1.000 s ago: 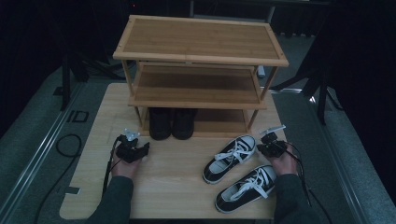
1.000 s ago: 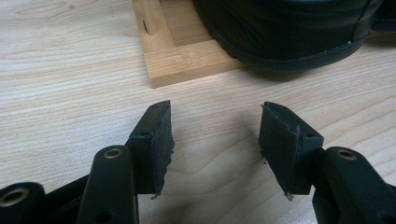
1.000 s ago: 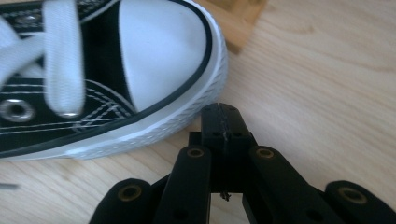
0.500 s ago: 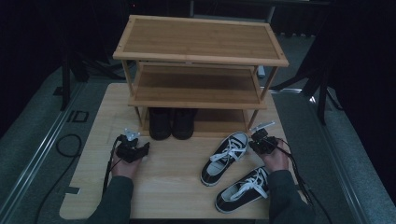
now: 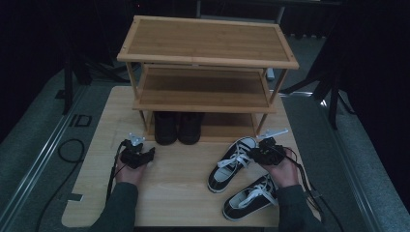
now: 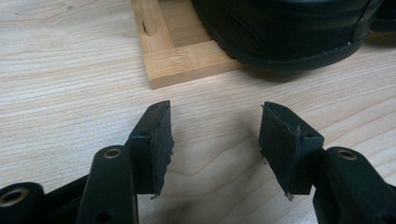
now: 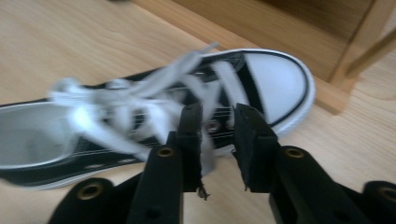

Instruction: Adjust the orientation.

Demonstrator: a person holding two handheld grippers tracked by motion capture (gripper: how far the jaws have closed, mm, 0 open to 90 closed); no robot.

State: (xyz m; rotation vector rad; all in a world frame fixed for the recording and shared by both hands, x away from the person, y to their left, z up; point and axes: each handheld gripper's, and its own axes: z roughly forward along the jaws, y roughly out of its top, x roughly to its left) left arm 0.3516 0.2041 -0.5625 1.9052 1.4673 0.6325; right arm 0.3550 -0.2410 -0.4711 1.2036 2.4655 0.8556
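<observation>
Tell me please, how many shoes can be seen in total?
4. Two black shoes stand side by side on the bottom shelf of the rack. Two black-and-white sneakers lie on the table: one at the right gripper, one nearer the person. Others could be hidden.

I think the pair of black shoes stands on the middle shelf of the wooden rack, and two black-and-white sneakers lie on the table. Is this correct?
Not quite. The black shoes stand on the bottom shelf of the wooden rack, as the high view shows. The two black-and-white sneakers do lie on the table.
</observation>
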